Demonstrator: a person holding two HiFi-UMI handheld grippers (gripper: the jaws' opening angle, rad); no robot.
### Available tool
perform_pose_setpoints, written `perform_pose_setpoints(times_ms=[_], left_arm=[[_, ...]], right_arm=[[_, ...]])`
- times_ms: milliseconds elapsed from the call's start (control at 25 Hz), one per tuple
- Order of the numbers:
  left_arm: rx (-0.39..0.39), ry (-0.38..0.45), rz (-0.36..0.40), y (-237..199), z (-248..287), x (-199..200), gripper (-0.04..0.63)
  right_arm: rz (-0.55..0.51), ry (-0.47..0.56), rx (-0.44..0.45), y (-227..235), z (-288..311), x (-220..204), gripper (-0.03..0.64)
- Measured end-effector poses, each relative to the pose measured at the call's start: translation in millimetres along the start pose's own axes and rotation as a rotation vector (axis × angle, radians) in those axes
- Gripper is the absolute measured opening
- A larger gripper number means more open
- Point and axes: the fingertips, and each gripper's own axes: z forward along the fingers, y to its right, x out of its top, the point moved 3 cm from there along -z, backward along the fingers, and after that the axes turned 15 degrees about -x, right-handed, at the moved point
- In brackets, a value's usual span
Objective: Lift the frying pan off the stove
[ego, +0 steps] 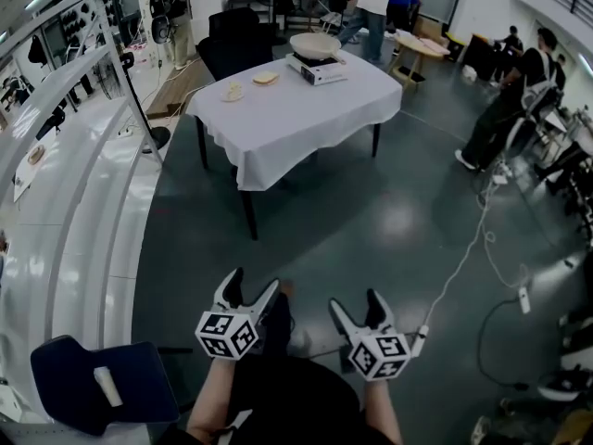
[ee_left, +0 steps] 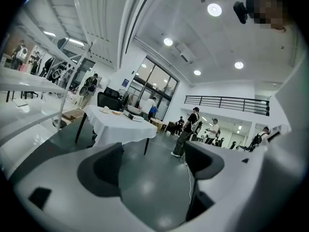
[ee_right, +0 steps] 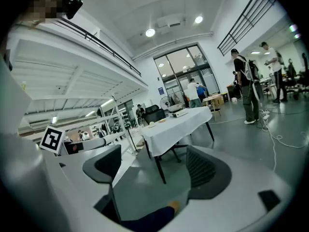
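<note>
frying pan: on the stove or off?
On. The frying pan sits atop the stove on the white-clothed table across the room.

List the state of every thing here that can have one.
Table: covered by a white cloth.
Stove: on the table, at its far end.
Frying pan: resting on the stove, untouched.
Left gripper: open, empty, far from the table.
Right gripper: open, empty.
</note>
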Motion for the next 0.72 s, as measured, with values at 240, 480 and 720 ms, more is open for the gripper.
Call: perform_pose_setpoints(times_ms=[240,480,720], left_arm=[[-0.029,-0.081,0.044,-14,33,1,0.385],[-0.082,-0.131,0.08,-41,87,16,0.383],[-0.082,-0.117,0.09,-85,139,51,0.383]], right_arm=[[0.003,-0.024,0.012,9,22,4,0.383],[-0.021,-0.006,-0.002,21,68,26,0.382],[-0.03,0.004,0.05,22,137,62,0.382]])
